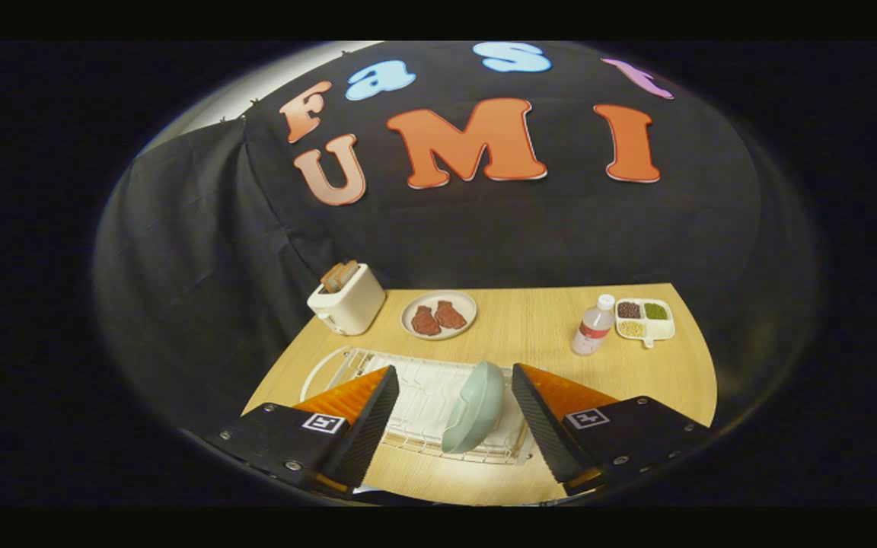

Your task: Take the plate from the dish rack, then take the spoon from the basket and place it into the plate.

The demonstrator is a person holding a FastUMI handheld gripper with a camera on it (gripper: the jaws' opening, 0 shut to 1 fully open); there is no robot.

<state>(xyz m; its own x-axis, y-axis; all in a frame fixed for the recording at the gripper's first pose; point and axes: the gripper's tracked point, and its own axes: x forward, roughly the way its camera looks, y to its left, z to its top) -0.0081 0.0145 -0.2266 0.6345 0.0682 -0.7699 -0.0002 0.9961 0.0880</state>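
Pale green plate (475,407), glazed and shallow-bowled, standing on edge in the white wire dish rack (423,396), tilted slightly, its rim resting at the rack's near edge. The plate is seen almost edge-on, its back turned toward the right finger. The rack lies flat on the wooden table (530,335); its white grid is otherwise bare. The plate stands between the two spread fingers of the hand-held gripper (454,415), nearer the right finger, with neither finger touching it.
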